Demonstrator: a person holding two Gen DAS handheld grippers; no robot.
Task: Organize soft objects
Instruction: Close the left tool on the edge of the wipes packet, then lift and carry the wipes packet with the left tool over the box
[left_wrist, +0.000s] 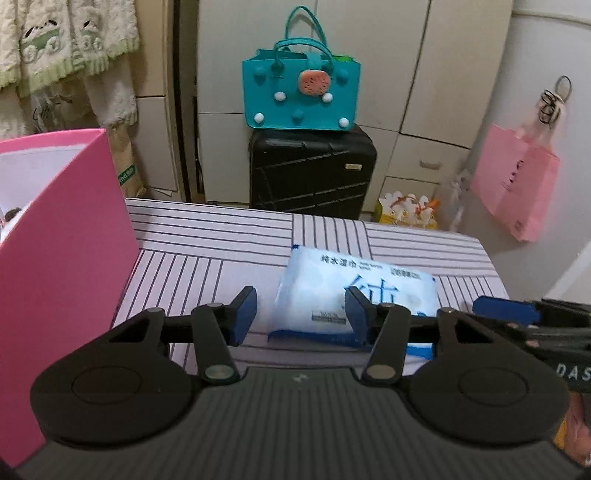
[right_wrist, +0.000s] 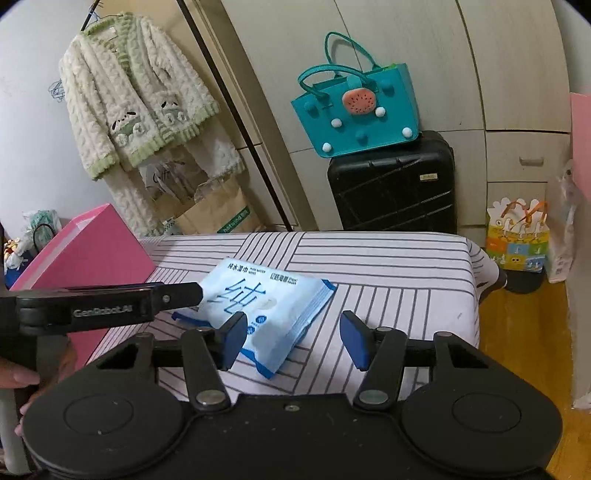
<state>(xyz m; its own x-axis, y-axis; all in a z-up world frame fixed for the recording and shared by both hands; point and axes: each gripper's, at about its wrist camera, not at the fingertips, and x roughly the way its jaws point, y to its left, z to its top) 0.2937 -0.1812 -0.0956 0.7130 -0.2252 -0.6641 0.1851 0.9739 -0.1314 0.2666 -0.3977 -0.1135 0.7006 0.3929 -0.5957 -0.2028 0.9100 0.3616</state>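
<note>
Wet-wipes pack lies flat on striped surface, right of pink box. Left claw and right claw both released, nothing held, flanking pack. Advice: pinch opposite edges gently, lift level, carry toward box.

The pale blue wet-wipes pack on the striped table carries a large blue character 纯, with 纯水湿巾 and a small "PURE WATER WIPES" line along its far edge (the other small print is too fine to read). On the black arm of the left gripper, reaching in from the left in the right wrist view, stands "GenRobot.AI". The brown paper bag on the floor beyond the table has a green strip reading roughly "hotwind". In the left wrist view, "DAS" shows on a black band at the right edge.
</note>
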